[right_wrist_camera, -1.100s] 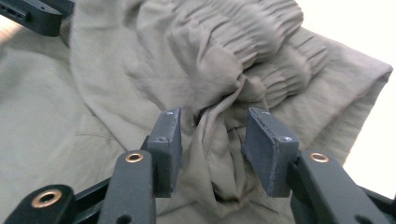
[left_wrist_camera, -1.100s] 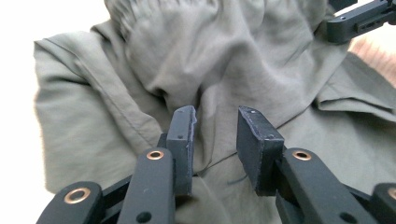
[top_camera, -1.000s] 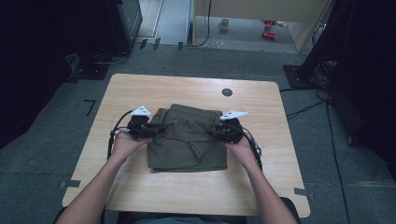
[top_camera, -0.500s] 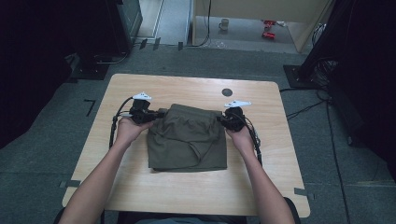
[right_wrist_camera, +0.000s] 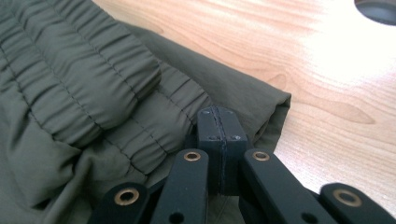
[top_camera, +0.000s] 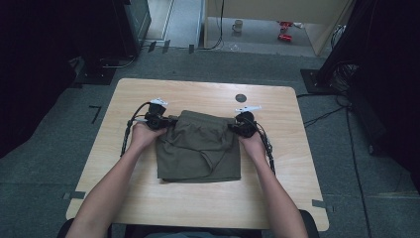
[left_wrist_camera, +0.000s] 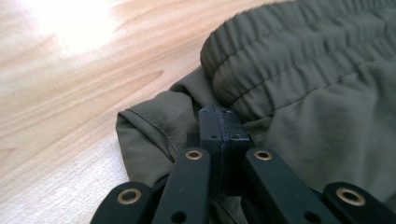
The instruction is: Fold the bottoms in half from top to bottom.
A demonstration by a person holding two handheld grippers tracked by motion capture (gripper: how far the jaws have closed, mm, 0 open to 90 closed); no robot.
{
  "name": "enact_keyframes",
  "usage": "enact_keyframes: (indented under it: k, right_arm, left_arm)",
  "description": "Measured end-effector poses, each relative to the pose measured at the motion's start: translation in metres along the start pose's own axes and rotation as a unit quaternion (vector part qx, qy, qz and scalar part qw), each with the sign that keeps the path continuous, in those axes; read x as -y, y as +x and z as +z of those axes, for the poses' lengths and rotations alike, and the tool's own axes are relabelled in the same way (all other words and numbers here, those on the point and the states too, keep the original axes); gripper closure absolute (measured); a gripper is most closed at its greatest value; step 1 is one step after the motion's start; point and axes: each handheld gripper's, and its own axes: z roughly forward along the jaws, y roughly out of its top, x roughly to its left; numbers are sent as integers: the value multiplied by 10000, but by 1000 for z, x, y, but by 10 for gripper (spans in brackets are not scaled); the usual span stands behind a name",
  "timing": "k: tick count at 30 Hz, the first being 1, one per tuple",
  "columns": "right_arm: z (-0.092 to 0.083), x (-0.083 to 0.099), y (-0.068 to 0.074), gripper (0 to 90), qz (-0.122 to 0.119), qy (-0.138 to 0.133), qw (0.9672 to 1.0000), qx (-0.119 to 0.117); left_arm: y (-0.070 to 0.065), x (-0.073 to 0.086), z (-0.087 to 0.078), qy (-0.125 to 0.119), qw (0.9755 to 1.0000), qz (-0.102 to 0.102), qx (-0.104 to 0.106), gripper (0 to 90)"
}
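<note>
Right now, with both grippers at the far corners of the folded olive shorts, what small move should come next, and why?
Probably lift both corners together. The left gripper and the right gripper are each shut at the waistband end of the shorts, which lie flat on the table.

You work at a light wooden table (top_camera: 148, 208) with rounded corners and a round dark grommet hole (top_camera: 241, 97) near its far edge, standing on a grey floor (top_camera: 44, 168) marked with bits of black tape. Dark curtains (top_camera: 29, 59) close in on your left and right, cables (top_camera: 322, 116) trail across the floor at the right, and bright light glares off the tabletop. Beyond the far gap, on a paler floor, sit a mug (top_camera: 238, 25) and a small red object (top_camera: 284, 29).
</note>
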Motion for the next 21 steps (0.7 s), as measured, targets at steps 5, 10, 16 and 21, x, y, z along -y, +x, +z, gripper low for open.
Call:
enact_keyframes:
  k: [5, 10, 16, 21]
  right_arm:
    - [0, 1, -2, 900, 3, 88, 9999, 63]
    - [5, 5, -3, 900, 30, 139, 9999, -50]
    - [11, 6, 4, 900, 95, 47, 9999, -53]
    - [12, 5, 4, 874, 225, 3, 9995, -205]
  left_arm:
    - [0, 3, 5, 65, 10000, 46, -29, 900]
    - [-1, 6, 8, 62, 9999, 103, -13, 900]
    - [-5, 6, 10, 49, 9998, 201, -56, 900]
    - [-5, 5, 8, 65, 9999, 124, 26, 900]
